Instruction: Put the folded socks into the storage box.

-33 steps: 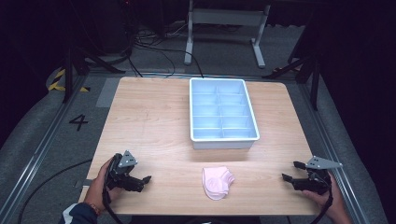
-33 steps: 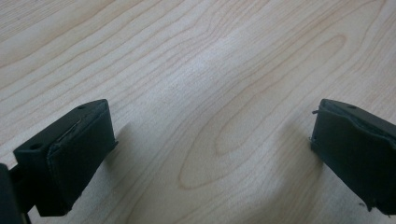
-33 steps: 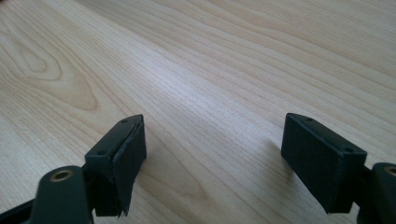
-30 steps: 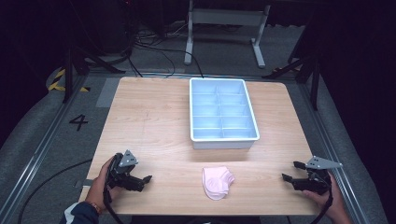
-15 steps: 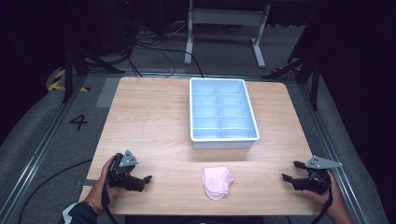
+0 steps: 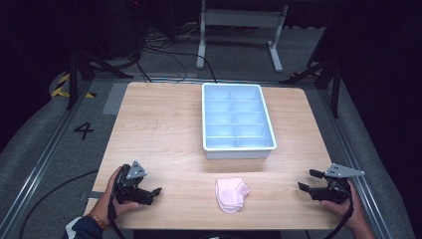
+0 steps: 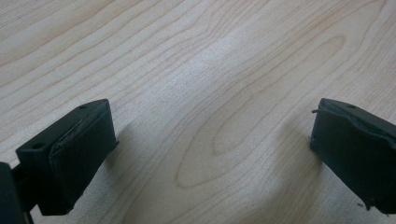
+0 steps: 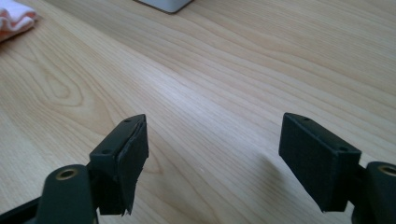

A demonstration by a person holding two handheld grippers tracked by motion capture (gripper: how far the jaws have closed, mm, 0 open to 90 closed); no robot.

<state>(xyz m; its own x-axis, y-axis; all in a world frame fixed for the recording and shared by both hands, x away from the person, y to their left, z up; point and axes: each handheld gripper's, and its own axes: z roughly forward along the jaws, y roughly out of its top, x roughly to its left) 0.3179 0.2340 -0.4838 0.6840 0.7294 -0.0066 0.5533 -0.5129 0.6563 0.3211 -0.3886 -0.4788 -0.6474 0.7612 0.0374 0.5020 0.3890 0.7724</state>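
A folded pink cloth (image 6: 231,193) lies near the front edge of the wooden table (image 6: 159,129), and its corner appears in the right gripper view (image 8: 14,18). My left gripper (image 6: 155,193) rests low at the front left, held in a hand. Its jaws stand wide apart over bare wood (image 7: 210,154), so it is open. My right gripper (image 6: 306,180) sits at the front right and points left toward the cloth, well apart from it. It is open (image 8: 212,149); its jaws have just been closing slightly with nothing between them.
A pale blue tray (image 6: 238,149) with several compartments stands at the middle back of the table, and its corner (image 8: 166,3) appears in the right gripper view. Dark floor, cables and metal stands surround the table.
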